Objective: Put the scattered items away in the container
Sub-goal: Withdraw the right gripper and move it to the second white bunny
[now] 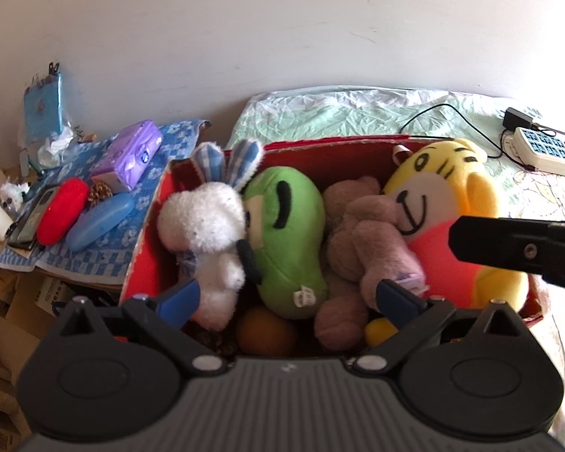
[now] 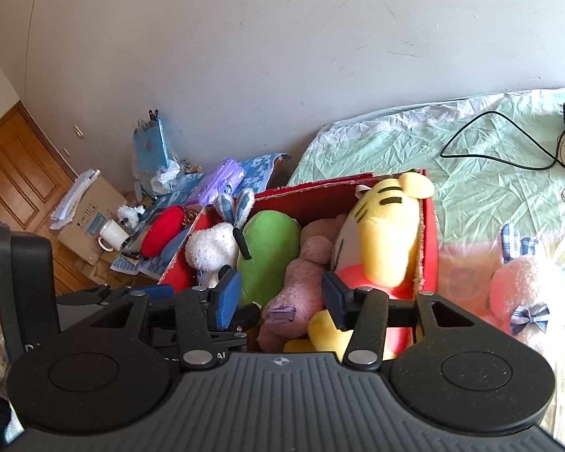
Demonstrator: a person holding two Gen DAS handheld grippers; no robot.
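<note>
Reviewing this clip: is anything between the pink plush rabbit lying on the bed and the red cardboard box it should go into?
Only the box's own right wall. The pink plush rabbit lies on the green bedsheet right of the red cardboard box, with bare sheet between. The box is crowded; the yellow tiger plush fills the near side, so space looks tight.

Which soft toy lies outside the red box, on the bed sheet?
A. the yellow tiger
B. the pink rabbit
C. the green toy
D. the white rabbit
B: in the right wrist view the pink rabbit lies on the sheet to the right of the red box, while the green toy, the yellow tiger and the white rabbit are inside the box.
</note>
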